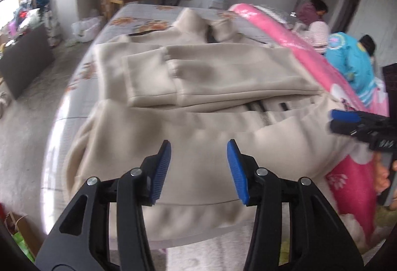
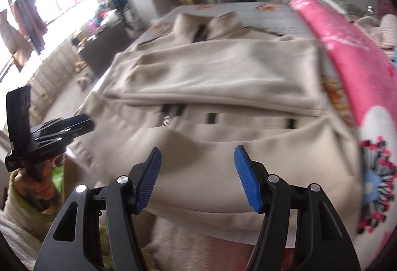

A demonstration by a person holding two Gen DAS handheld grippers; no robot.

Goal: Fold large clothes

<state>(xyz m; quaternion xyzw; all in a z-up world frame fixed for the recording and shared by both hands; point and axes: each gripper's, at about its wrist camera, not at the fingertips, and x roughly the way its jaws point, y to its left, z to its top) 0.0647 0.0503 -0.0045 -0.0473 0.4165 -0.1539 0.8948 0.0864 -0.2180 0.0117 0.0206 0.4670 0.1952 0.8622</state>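
Left wrist view: one beige jacket lies on the bed, both sleeves folded across it. The left gripper hovers over its near hem, jaws partly open, empty. Two people, blurred, sit beyond a pink blanket.

Right wrist view: the right gripper hangs above the jacket's hem, jaws apart, empty.

garment: a large beige fleece zip-front jacket with a stand-up collar
pose: spread flat, front side up, collar at the far end, hem at the near end
sleeves: both folded in across the chest, one cuff lying over the other
zip: dark, partly visible below the folded sleeves, and open at the collar
place: on a bed, just beside a pink blanket
hem: bunched and rumpled at the bed's near edge
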